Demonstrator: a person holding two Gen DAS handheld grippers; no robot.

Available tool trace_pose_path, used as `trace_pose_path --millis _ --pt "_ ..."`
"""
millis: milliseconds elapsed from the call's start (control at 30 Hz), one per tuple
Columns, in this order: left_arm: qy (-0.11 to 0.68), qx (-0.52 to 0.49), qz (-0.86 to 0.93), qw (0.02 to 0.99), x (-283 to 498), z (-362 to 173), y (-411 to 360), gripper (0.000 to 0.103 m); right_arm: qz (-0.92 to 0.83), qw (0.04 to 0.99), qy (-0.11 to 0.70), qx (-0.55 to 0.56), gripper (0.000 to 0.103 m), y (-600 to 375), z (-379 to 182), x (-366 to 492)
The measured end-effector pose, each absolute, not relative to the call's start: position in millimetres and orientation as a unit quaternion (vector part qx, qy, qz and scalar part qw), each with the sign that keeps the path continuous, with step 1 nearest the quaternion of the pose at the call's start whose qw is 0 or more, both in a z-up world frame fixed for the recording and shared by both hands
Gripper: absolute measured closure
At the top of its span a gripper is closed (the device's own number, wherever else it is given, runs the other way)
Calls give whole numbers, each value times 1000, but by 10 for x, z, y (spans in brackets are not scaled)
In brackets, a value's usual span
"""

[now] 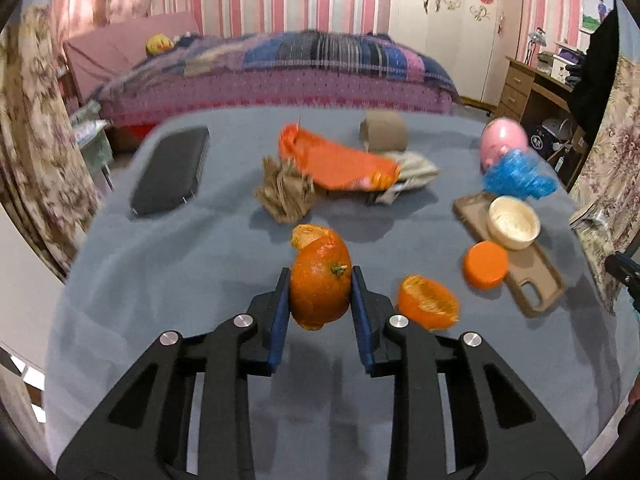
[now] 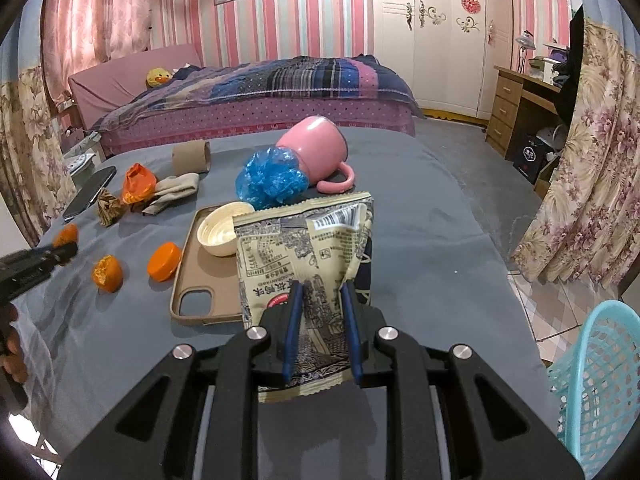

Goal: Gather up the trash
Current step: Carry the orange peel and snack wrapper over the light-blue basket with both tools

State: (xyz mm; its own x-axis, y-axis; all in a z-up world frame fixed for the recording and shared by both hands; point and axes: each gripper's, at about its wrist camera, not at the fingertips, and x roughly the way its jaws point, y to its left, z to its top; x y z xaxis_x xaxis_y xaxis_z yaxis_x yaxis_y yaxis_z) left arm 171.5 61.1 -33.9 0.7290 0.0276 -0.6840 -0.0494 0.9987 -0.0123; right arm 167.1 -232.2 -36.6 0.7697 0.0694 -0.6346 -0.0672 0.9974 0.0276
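Blue pads of my left gripper [image 1: 320, 292] are pinching soft, crushable orange peel [image 1: 320, 284]; my right gripper [image 2: 323, 300] is clamping a light, crinkly snack wrapper [image 2: 304, 256].

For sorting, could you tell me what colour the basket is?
Light turquoise basket, seen only in the right wrist view, at the lower right.

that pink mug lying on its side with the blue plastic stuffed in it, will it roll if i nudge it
Probably a little: the pink mug lies on its rounded side, though its handle resting on the grey cloth should stop a full roll. It looks glossy, so likely slippery and breakable. The crinkled blue plastic may fall out.
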Motion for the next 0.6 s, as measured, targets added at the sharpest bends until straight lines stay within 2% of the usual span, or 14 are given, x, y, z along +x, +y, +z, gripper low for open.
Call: trace_pose_path --millis 333,600 --pt "312 -18 -34 949 1237 206 149 76 5 950 313 -6 82 -2663 -105 1317" --pt "307 -26 -98 946 1123 304 -481 76 -53 949 312 -11 82 -3375 -10 851"
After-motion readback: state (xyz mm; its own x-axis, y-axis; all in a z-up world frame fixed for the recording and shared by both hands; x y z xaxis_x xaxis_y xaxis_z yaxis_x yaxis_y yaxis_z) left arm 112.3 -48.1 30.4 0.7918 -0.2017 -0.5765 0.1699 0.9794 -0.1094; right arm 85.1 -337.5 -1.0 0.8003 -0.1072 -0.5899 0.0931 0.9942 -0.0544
